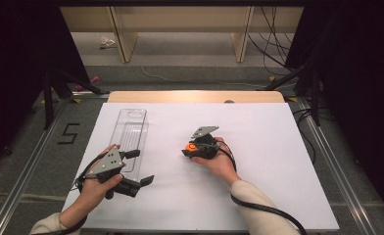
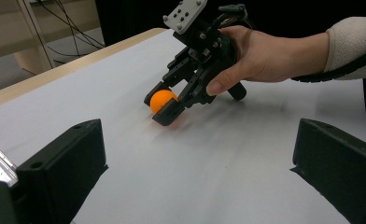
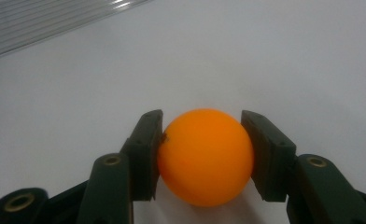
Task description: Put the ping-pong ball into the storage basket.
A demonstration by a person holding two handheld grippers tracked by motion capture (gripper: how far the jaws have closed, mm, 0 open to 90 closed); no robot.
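Note:
An orange ball sits squeezed between the two black pads of my right gripper, which is shut on it just above the white table sheet. In the high view the right gripper is near the table's middle with the orange ball at its tip. In the left gripper view the same ball shows in that gripper across the sheet. My left gripper rests at the front left, its jaws spread wide with nothing between them, beside a clear plastic tray.
The white sheet covers most of the table; a wooden edge shows at the far side. The long clear tray lies lengthwise at the left. Black cables trail from both grippers toward the front edge.

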